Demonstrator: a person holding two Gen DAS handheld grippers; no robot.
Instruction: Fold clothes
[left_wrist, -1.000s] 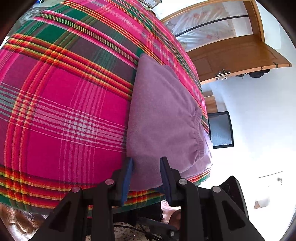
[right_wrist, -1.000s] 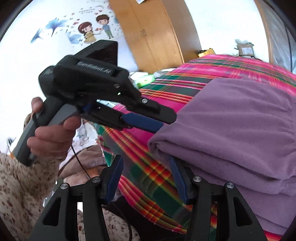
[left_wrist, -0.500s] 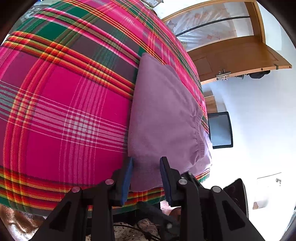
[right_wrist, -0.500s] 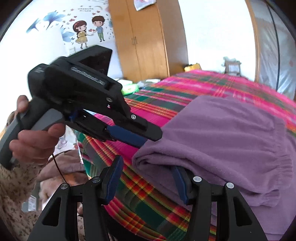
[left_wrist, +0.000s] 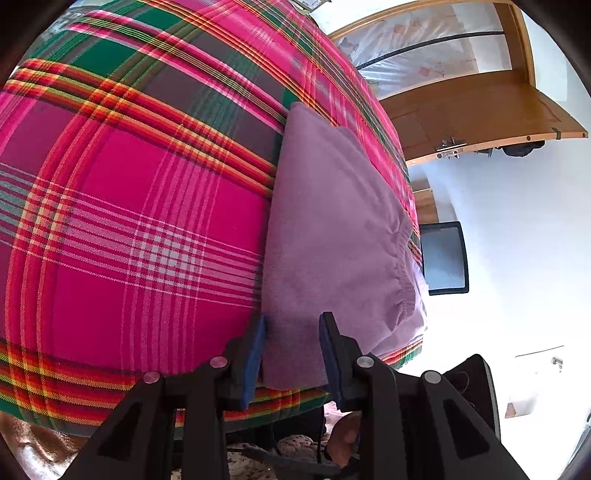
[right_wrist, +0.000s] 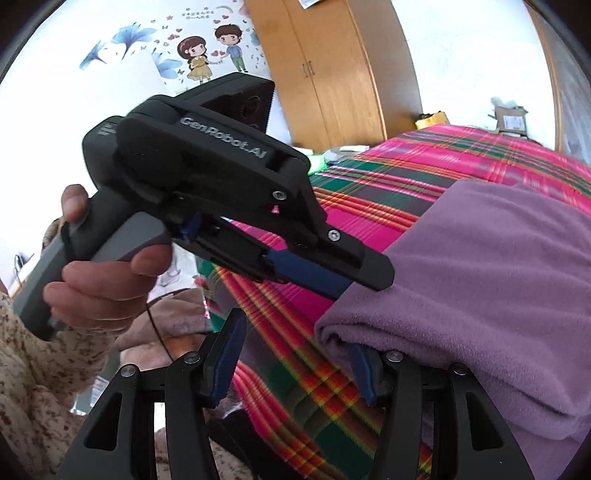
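Nearest in the left wrist view, the left gripper (left_wrist: 291, 347) has its two blue-padded jaws set partway apart around the near corner of the purple garment (left_wrist: 332, 236); the right wrist view shows its upper finger lying on top of the fold, but whether the pads actually pinch the cloth I cannot tell. The right gripper (right_wrist: 295, 363) stands wide open and holds nothing, its right jaw tucked under the garment's near folded edge at about 3 o'clock, its left jaw over the plaid bedspread (left_wrist: 129, 221).

Beyond the jaws, the garment lies as a thick, layered rectangle near the edge of the bed, running from 6 toward 12 o'clock in the left wrist view, its gathered elastic band at 3 o'clock.

My judgement: the piece already looks folded, so this fits either squaring up a finished fold or taking hold for one more fold. Either way both grippers need an even hold on the near corners
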